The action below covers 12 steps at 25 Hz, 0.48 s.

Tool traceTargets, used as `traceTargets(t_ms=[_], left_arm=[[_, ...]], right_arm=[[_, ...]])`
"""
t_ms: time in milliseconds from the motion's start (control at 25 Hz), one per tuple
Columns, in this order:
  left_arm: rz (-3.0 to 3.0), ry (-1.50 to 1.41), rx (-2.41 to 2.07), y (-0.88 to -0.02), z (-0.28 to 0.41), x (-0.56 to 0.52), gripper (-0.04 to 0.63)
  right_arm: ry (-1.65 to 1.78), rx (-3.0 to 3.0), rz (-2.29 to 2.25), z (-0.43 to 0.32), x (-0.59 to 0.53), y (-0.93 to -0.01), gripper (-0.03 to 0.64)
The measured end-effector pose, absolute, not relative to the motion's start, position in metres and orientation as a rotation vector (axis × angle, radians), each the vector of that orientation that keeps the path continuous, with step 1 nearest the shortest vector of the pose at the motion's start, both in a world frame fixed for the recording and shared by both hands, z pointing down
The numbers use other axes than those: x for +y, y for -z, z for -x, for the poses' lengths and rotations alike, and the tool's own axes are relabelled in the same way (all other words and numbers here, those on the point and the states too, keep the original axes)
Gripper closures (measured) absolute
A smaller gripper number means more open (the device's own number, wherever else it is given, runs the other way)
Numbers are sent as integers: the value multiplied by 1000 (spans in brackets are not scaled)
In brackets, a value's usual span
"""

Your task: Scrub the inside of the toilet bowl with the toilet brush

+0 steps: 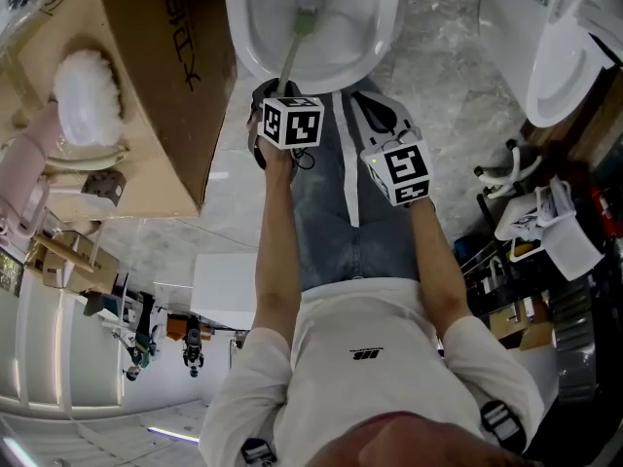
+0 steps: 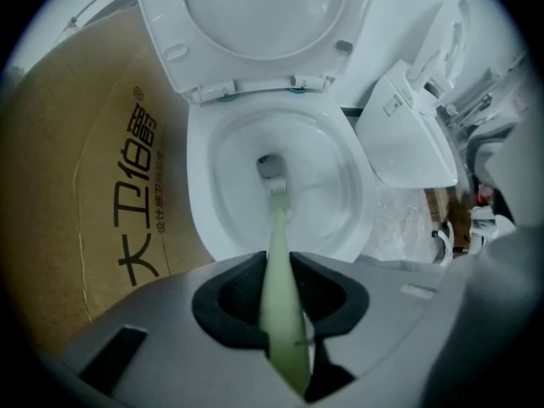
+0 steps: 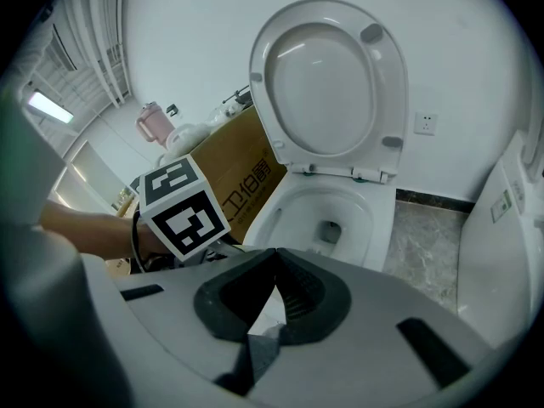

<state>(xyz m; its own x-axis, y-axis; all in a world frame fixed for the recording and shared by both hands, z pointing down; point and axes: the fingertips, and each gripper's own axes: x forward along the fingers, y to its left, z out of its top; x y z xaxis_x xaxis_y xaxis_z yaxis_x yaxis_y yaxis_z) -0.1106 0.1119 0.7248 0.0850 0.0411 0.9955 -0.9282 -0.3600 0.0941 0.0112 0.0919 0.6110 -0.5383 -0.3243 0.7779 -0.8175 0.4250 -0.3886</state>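
Head view: the left gripper (image 1: 282, 93) and right gripper (image 1: 375, 115) are held side by side before the toilet bowl (image 1: 255, 27), into which the toilet brush (image 1: 297, 37) is extended, a cardboard box (image 1: 165, 66) standing beside it. Left gripper view: the jaws of the left gripper (image 2: 280, 266) are closed on the pale green brush handle, and the bristle head (image 2: 272, 172) is seen low inside the bowl (image 2: 344, 185). Right gripper view: the jaws of the right gripper (image 3: 274, 257) are pressed together with nothing held, and the bowl (image 3: 293, 206) is seen beyond under its raised lid (image 3: 327, 75).
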Motion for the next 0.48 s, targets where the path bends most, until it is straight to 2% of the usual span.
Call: traceTargets(t_ms=[480], left_arm=[[-1468, -1401, -934, -752, 98, 87, 500]], right_arm=[[-1043, -2054, -939, -20, 76, -620, 623]])
